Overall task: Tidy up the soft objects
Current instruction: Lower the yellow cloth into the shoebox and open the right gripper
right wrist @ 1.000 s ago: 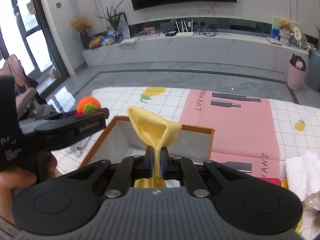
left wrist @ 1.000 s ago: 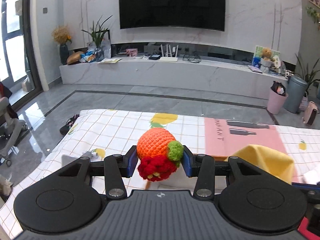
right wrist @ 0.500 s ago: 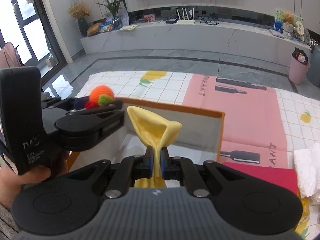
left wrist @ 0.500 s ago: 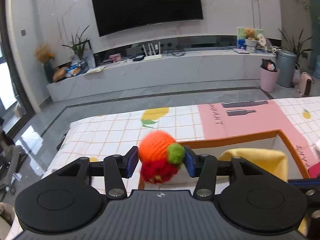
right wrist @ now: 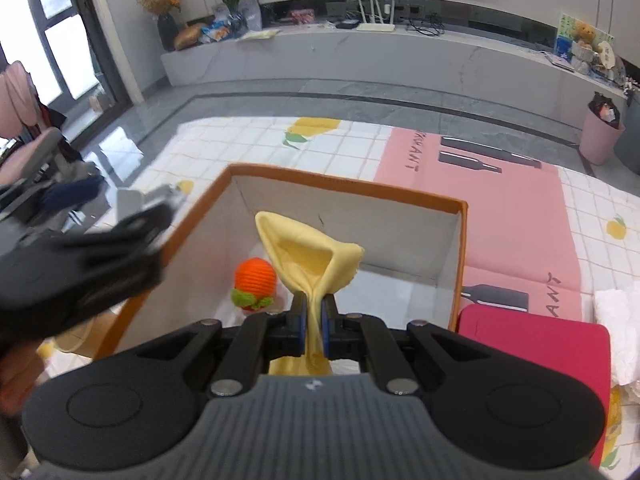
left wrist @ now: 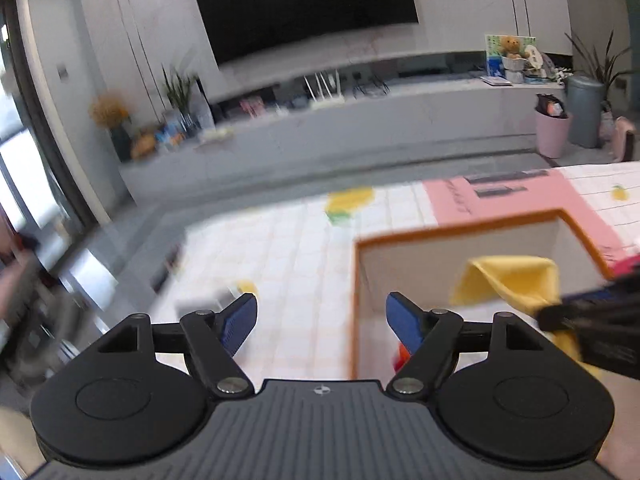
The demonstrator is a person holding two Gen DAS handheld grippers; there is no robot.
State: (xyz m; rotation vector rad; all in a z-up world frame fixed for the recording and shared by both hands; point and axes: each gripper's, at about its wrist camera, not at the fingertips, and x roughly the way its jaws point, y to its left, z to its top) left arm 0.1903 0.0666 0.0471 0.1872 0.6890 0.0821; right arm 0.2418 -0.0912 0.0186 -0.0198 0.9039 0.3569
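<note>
An orange crocheted ball (right wrist: 255, 279) with green and red trim lies on the floor of the orange-rimmed box (right wrist: 344, 186). In the left wrist view only a red-orange sliver of the ball (left wrist: 401, 354) shows behind the right finger. My left gripper (left wrist: 321, 322) hangs over the left wall of the box (left wrist: 456, 230), its jaws opening wide with nothing between them. My right gripper (right wrist: 314, 322) is shut on a yellow cloth (right wrist: 312, 256), which it holds above the inside of the box. That cloth (left wrist: 512, 280) also shows at the right of the left wrist view.
The box stands on a checked tablecloth (right wrist: 248, 148) with lemon prints and a pink placemat (right wrist: 500, 196). A magenta pad (right wrist: 532, 344) and crumpled white tissue (right wrist: 620, 320) lie to the box's right. The left gripper's body (right wrist: 76, 272) is blurred beside the box's left wall.
The left jaws have spread and let go of the crocheted ball, which now lies in the box. The left gripper swung leftwards. The right gripper has sunk a little with the yellow cloth.
</note>
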